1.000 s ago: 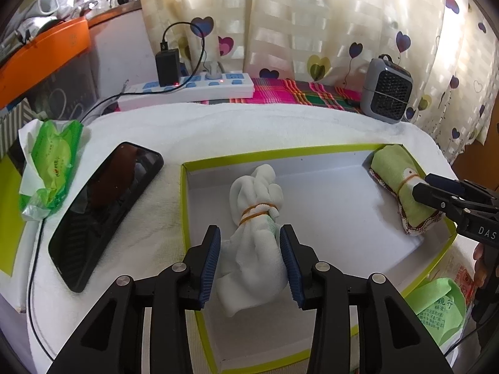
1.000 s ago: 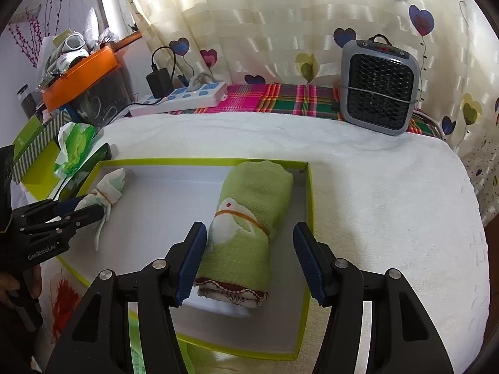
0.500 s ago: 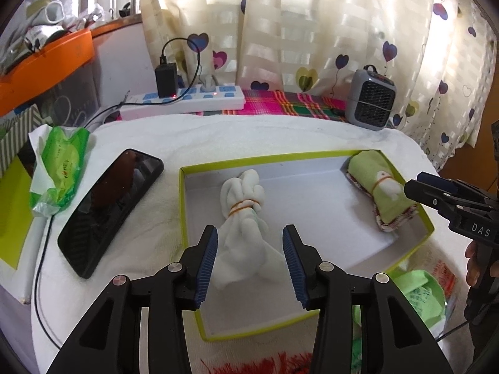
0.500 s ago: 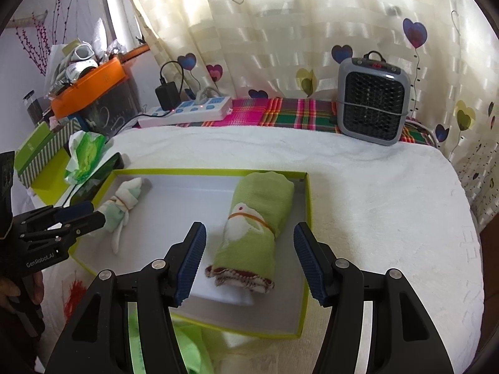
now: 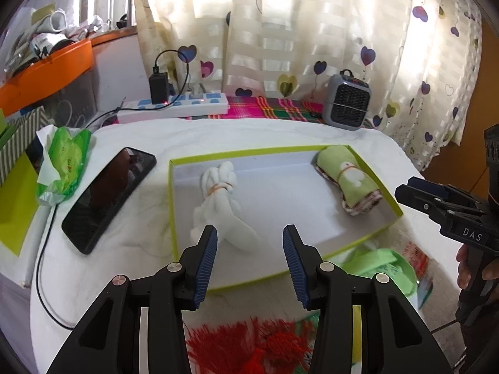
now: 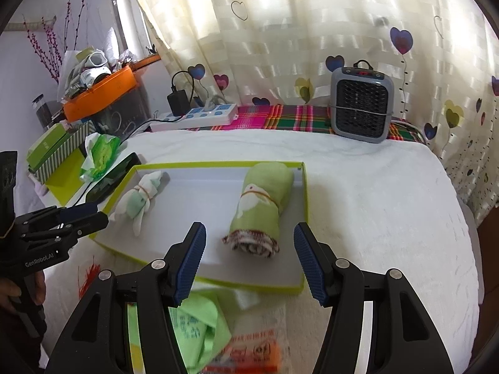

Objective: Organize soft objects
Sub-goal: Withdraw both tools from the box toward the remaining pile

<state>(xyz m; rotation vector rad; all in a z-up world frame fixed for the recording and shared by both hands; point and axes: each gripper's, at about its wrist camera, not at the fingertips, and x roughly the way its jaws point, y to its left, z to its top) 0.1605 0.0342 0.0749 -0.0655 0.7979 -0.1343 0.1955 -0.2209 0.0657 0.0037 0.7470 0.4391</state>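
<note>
A shallow box with a lime-green rim (image 5: 259,151) (image 6: 218,164) lies on the white-covered table. In it lie a white cloth bundle (image 5: 220,199) (image 6: 140,198) tied with a rubber band at the left, and a rolled green towel (image 5: 351,177) (image 6: 262,205) with a rubber band at the right. My left gripper (image 5: 249,260) is open and empty, raised before the box's near edge; it also shows in the right wrist view (image 6: 78,218). My right gripper (image 6: 249,260) is open and empty, behind the green roll; it also shows in the left wrist view (image 5: 418,191).
A black phone (image 5: 109,194), a green tissue pack (image 5: 64,162) and a lime box (image 5: 15,202) lie left of the box. A power strip (image 5: 174,110) and a grey heater (image 6: 361,104) stand at the back. Green and red bags (image 6: 199,327) lie in front.
Both grippers have pulled back and up from the box, away from the white bundle and the green roll. The jaws stand wider open. Both cloths stay in the box.
</note>
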